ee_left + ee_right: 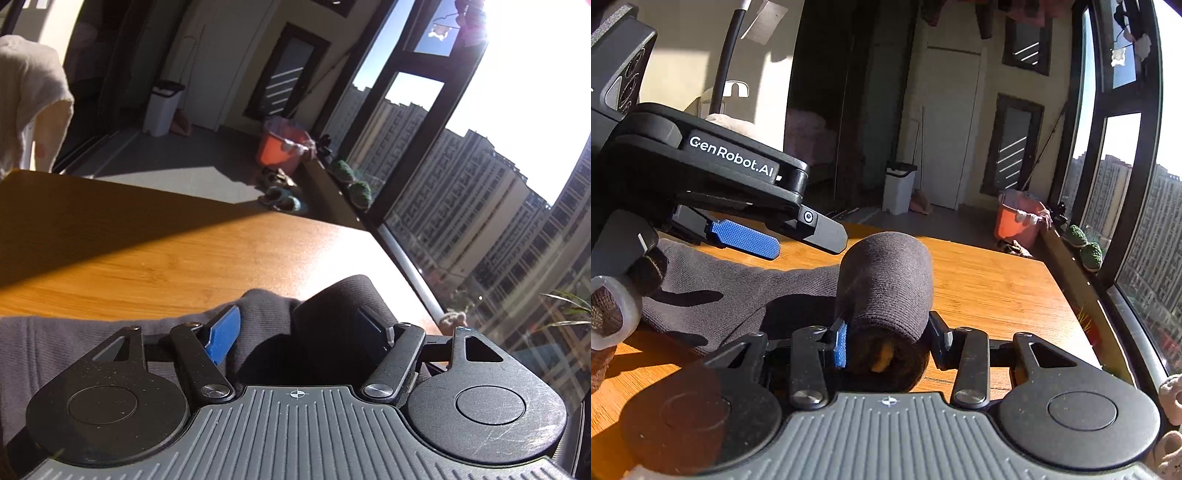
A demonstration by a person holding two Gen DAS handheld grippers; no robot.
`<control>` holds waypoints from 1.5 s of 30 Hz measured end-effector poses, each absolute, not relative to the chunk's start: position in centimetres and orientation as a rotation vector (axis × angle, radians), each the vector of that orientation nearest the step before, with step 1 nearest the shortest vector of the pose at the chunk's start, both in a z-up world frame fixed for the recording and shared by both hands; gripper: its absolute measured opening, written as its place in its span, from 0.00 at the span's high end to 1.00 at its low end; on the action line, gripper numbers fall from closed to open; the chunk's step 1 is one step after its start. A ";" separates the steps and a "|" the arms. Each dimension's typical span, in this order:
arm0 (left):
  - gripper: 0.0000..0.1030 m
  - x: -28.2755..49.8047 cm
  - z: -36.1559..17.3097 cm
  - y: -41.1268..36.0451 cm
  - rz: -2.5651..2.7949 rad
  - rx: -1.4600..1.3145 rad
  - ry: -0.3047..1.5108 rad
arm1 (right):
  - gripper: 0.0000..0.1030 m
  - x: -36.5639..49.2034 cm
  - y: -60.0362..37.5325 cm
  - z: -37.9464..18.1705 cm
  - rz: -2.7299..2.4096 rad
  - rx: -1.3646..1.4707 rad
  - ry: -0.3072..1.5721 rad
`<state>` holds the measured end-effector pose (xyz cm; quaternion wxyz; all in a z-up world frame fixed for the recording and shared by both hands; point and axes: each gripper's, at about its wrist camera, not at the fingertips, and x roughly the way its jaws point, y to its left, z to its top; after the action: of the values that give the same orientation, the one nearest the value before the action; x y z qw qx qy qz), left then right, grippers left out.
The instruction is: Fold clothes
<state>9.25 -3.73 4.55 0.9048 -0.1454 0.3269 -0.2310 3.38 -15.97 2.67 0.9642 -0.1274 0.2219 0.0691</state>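
Observation:
A dark grey ribbed garment point(720, 295) lies on the wooden table point(997, 295), with one end rolled into a thick tube point(886, 273). My right gripper point(890, 339) is shut on that rolled end, one finger at each side of it. In the right wrist view my left gripper point(809, 245) hovers just above the flat part of the garment, its blue pad point(746, 238) exposed and its jaws apart. In the left wrist view the garment point(55, 343) bulges up between the spread fingers of the left gripper point(299, 328), with the roll point(343, 299) to the right.
The table's far edge and right corner point(354, 230) sit close to a tall window. On the floor beyond are an orange bucket point(280, 144), slippers point(284, 199) and a white bin point(162, 110). A beige cloth point(26, 92) hangs at the far left.

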 end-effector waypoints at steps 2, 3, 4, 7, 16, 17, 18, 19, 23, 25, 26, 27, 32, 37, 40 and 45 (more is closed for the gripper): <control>0.26 9.3 4.6 -5.1 -0.485 -0.267 0.682 | 0.60 2.9 -14.4 2.3 0.130 -0.361 0.418; 0.26 9.5 4.5 -5.9 -0.480 -0.243 0.686 | 0.59 2.8 -14.0 2.2 0.134 -0.384 0.408; 0.26 9.7 4.4 -6.6 -0.475 -0.218 0.689 | 0.58 2.6 -13.7 2.1 0.140 -0.401 0.400; 0.23 9.7 3.9 -7.0 -0.452 -0.175 0.688 | 0.54 2.5 -15.7 2.7 0.204 -0.267 0.424; 0.18 9.5 3.7 -5.4 -0.412 -0.149 0.669 | 0.52 2.2 -22.4 3.9 0.342 0.225 0.458; 0.16 9.7 3.6 -5.0 -0.413 -0.163 0.673 | 0.52 2.6 -22.5 3.7 0.347 0.254 0.471; 0.15 9.8 3.4 -4.6 -0.416 -0.179 0.678 | 0.52 3.0 -22.6 3.4 0.352 0.280 0.486; 0.15 9.9 3.2 -4.2 -0.417 -0.196 0.685 | 0.52 3.5 -22.8 3.1 0.357 0.307 0.500; 0.15 9.8 2.8 -3.0 -0.392 -0.219 0.691 | 0.38 5.3 -23.2 1.9 0.377 0.414 0.559; 0.15 9.7 2.6 -2.3 -0.370 -0.232 0.697 | 0.36 6.1 -23.1 1.2 0.403 0.471 0.594; 0.15 9.7 2.4 -1.9 -0.362 -0.240 0.701 | 0.37 6.1 -22.9 1.0 0.412 0.473 0.599; 0.15 9.7 2.3 -1.5 -0.356 -0.249 0.705 | 0.43 6.0 -22.7 0.9 0.419 0.470 0.602; 0.16 8.7 3.5 -0.1 -0.390 -0.305 0.694 | 0.62 4.1 -21.8 1.9 0.419 0.335 0.591; 0.06 7.0 6.2 -2.4 -0.474 -0.290 0.628 | 0.70 1.0 -19.7 3.5 0.322 -0.048 0.521; 0.07 6.9 6.3 -4.8 -0.486 -0.218 0.623 | 0.82 0.4 -18.8 3.8 0.274 -0.191 0.499; 0.12 7.6 4.1 -7.2 -0.434 -0.125 0.671 | 0.82 0.8 -21.4 4.8 0.305 -0.024 0.498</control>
<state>7.61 -7.22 4.15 0.9193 -0.0608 0.3267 -0.2111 0.78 -21.45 4.77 0.9576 -0.0118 0.2453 0.1504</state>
